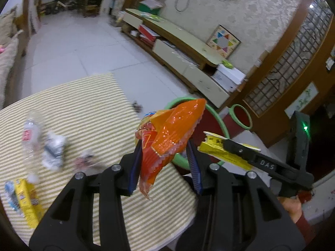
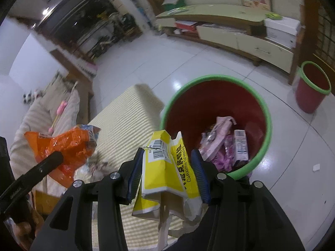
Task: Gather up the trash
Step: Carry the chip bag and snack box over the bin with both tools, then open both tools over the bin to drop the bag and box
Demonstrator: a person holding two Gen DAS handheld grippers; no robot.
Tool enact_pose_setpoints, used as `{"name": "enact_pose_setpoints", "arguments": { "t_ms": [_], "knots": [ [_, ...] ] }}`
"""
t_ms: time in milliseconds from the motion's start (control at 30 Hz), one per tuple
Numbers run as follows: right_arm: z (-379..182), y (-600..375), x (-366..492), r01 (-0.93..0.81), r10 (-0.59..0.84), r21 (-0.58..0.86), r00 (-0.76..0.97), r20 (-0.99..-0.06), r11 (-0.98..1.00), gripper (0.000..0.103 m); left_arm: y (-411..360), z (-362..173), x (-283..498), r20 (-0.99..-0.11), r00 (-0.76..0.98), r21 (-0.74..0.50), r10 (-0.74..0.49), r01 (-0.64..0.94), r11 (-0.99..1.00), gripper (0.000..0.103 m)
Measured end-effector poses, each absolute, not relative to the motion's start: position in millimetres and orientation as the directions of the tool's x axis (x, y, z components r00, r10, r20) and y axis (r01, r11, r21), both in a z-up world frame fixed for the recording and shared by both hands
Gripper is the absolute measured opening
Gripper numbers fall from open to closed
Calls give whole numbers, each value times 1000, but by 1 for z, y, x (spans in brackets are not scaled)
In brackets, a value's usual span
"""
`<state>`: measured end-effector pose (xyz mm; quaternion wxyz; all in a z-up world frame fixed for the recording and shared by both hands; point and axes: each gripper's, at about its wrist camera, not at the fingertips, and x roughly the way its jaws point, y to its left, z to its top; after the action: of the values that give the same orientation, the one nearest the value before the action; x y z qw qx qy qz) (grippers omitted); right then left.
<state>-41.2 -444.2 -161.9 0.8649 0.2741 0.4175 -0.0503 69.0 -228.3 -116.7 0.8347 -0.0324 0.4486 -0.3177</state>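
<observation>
The floor [image 2: 146, 62] is pale glossy tile, catching white glare from overhead light. Along a cream patterned wall [image 1: 251, 10] runs a low TV cabinet [image 1: 188, 48] – cream drawers, wood frame – with a star-shaped board game [image 1: 223, 41] leaning upright on top and white boxes [image 1: 229, 76] stacked at its end. A latticed wooden door [image 1: 293, 62] stands beside it. A beige sofa [image 2: 41, 113] lines the opposite side.

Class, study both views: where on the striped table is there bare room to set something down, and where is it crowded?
Bare: the striped table from its far corner toward the bin-side edge, beyond the clear bottle. Crowded: the near left, where bottle, crumpled white wrapper and yellow carton cluster.
</observation>
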Motion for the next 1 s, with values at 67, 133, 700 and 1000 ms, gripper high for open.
{"name": "enact_pose_setpoints", "arguments": {
  "t_ms": [67,133,700,1000],
  "knots": [
    [-165,-458,-42,347,125,440,651,-749,828,45,-247,-119,74,-727,374,-344,-577,529,776,38],
    [-167,-470,-42,375,103,442,657,-747,815,45,-267,-123,79,-727,352,-346,-589,554,757,38],
    [-171,-498,-29,442,29,403,645,-764,801,71,-305,-136,91,-750,342,-300,-565,586,753,71],
    [-175,-447,-31,377,93,392,610,-787,839,72,-214,-125,61,-736,489,-256,-469,440,861,75]
  ]
}}
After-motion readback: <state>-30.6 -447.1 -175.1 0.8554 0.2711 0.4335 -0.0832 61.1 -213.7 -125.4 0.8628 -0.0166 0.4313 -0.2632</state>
